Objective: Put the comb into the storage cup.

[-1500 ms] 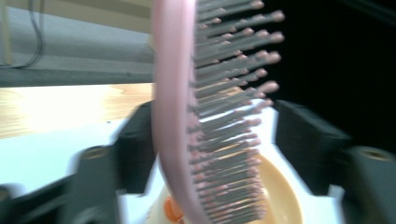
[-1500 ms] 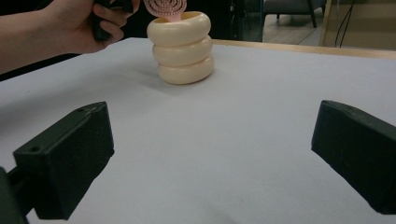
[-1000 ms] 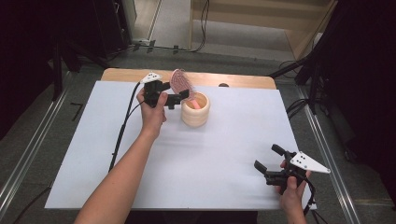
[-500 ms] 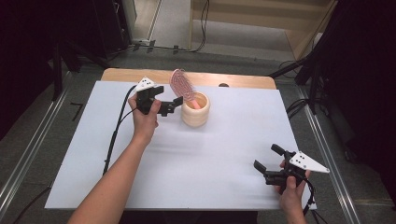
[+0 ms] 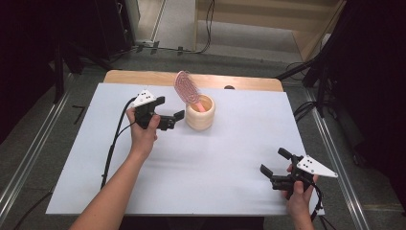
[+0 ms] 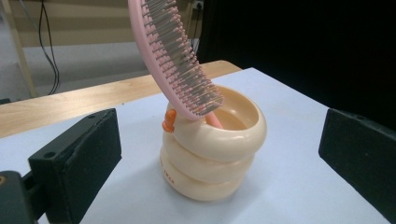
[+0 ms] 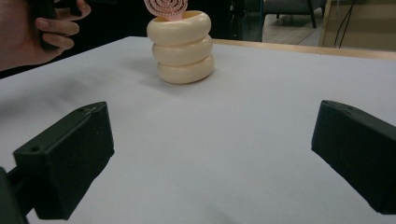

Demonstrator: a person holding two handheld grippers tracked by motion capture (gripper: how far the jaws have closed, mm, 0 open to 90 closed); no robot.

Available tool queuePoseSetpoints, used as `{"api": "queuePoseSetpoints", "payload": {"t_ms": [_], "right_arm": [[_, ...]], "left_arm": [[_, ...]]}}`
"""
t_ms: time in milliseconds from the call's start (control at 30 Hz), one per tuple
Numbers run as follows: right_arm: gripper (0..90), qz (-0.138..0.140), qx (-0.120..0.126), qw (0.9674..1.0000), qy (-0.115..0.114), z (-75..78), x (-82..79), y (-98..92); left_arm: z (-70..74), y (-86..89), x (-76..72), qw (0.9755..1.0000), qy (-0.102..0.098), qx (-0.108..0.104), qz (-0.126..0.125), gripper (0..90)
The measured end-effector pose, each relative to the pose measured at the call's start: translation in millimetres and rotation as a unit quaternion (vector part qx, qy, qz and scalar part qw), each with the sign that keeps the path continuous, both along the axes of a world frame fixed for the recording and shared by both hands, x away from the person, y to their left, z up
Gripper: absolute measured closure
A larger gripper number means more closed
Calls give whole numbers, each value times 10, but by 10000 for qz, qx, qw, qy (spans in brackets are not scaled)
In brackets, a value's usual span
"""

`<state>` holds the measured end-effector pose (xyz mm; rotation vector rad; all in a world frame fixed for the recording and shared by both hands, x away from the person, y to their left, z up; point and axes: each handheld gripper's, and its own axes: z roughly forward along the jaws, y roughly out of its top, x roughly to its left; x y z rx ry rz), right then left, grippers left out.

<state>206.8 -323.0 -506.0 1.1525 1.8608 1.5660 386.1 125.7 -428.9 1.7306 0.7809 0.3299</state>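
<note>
A cream holder (image 5: pixel 200 114) shaped like three stacked rings stands on the white table sheet (image 5: pixel 220 158), near the far middle. A pink hairbrush (image 5: pixel 185 86) stands handle-down in it, its head leaning left. In the left gripper view, the bristled brush head (image 6: pixel 180 60) rises out of the holder (image 6: pixel 210 158) straight ahead between the jaws. My left gripper (image 5: pixel 171 107) is open and empty, a short way left of the holder. My right gripper (image 5: pixel 272 160) is open and empty near the front right corner, and its view has the holder (image 7: pixel 182 46) far ahead.
A strip of bare wooden tabletop (image 5: pixel 143 76) runs along the far edge, with a small dark spot (image 5: pixel 229 87) on it. The left gripper's black cable (image 5: pixel 112 143) trails down the left side of the sheet. Dark floor and metal rails surround the table.
My left gripper has drawn back to the left, away from the brush head, and now stands apart from it. The brush stays in the holder. The right gripper has not moved.
</note>
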Motion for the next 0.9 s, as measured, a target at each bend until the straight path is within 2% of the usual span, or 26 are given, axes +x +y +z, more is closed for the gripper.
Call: {"api": "queuePoseSetpoints", "payload": {"t_ms": [300, 500, 900], "right_arm": [[0, -9, -10, 10000, -14, 1, 5, 6], [0, -4, -22, 10000, -15, 2, 4, 13], [0, -13, -30, 10000, -16, 6, 4, 22]], "left_arm": [[-10, 102, -170, 9999, -108, 46, -34, 0], [-9, 169, -289, 9998, -158, -37, -78, 0], [-61, 336, -519, 9997, -220, -32, -80, 0]]}}
